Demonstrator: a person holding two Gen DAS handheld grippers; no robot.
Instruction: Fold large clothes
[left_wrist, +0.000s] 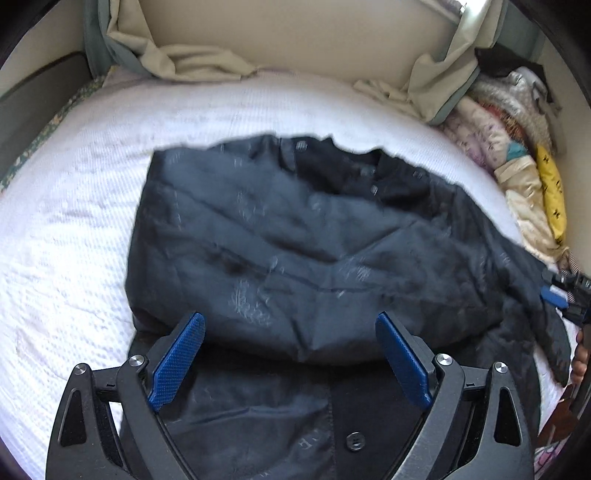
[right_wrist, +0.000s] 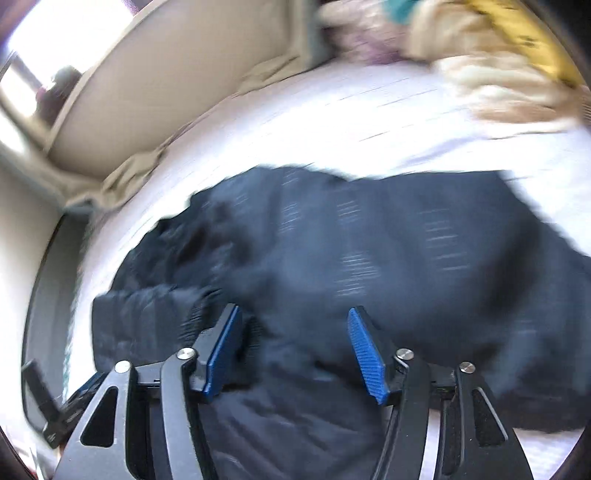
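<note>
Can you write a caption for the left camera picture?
Open left gripper above a dark jacket on a white bed.

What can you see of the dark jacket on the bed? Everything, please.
The dark jacket is navy, thin and crinkled-looking, with a faint pale print, dark buttons and a darker collar area at its far edge. It lies rumpled on the white bedcover, partly folded over itself, one ribbed cuff showing. Neither the left tongs nor the right tongs pinch it; both stand open above it.
</note>
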